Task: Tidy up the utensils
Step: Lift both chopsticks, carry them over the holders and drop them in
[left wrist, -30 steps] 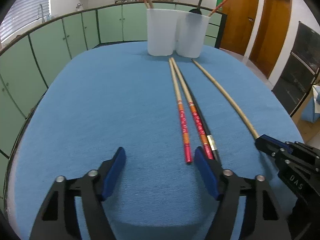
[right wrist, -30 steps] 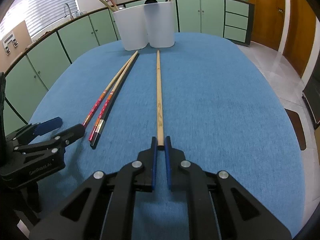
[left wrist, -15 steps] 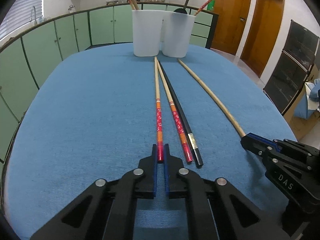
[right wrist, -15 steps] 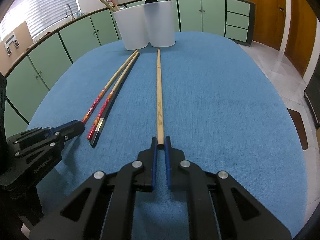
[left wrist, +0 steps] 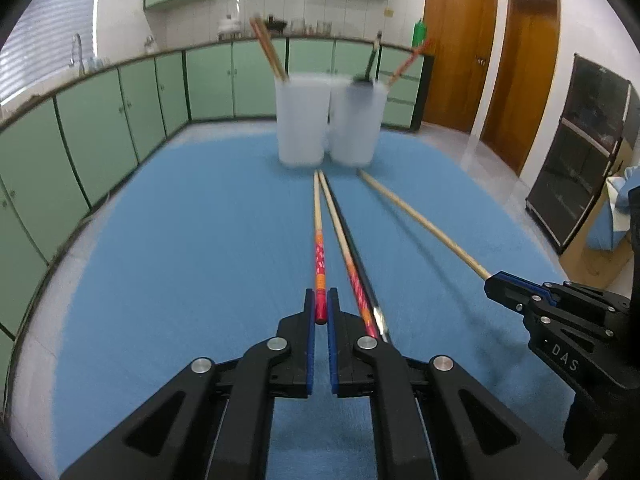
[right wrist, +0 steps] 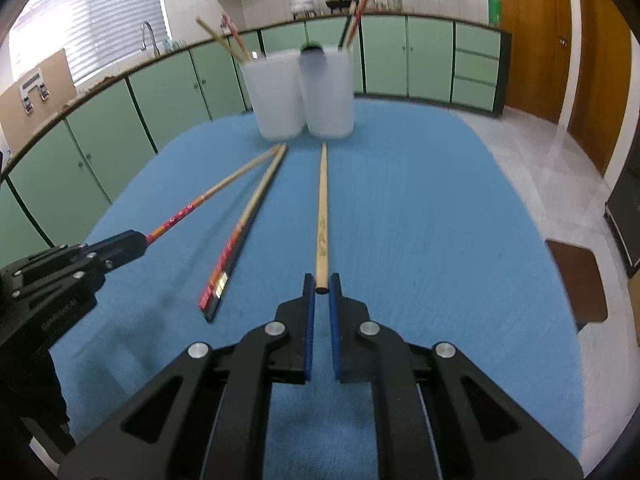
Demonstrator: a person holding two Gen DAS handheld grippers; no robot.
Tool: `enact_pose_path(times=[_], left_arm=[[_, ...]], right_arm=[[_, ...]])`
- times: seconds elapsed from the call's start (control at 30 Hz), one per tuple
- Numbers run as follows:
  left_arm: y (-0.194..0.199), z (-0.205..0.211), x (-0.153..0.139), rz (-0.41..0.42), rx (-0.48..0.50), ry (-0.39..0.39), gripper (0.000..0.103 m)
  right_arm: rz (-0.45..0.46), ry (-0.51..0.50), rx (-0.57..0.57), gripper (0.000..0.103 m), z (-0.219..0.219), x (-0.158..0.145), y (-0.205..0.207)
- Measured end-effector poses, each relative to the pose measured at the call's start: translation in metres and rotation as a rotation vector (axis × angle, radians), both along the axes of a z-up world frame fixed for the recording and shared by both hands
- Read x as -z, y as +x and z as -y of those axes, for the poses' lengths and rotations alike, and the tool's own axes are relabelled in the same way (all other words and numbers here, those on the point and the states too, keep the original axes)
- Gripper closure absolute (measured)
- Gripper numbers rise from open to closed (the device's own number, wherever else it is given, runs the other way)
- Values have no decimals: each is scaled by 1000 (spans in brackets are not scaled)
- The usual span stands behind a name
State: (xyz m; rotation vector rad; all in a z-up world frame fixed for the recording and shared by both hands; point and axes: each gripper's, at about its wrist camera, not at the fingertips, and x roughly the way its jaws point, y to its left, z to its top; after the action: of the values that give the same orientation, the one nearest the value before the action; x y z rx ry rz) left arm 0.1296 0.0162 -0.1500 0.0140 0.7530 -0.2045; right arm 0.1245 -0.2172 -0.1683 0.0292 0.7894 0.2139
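Jaws clamped, left gripper (left wrist: 321, 304) red-ended chopstick (left wrist: 319, 256), right gripper (right wrist: 321, 286) plain chopstick (right wrist: 321, 216)

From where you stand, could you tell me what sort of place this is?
Most likely a home kitchen: green cabinets under a long counter, a sink tap, and pots along the tiled back wall.

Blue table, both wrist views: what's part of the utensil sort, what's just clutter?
In play:
- red-patterned chopstick, in left tool
- plain wooden chopstick, in right tool
- red and black chopsticks lying loose
- two white holders

Clutter:
- green bottle on counter
- pot on counter
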Motion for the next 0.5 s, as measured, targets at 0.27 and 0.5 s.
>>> enact_pose_path(times=[0.27,0.5], left_arm=[[-1,-10,-58,141,-6,-28,98],[8,-17,-96,219,8,-61,98]], right_arm=[[115,18,-11,97,6,-50,1],[189,54,-33,97,13,-95,14]])
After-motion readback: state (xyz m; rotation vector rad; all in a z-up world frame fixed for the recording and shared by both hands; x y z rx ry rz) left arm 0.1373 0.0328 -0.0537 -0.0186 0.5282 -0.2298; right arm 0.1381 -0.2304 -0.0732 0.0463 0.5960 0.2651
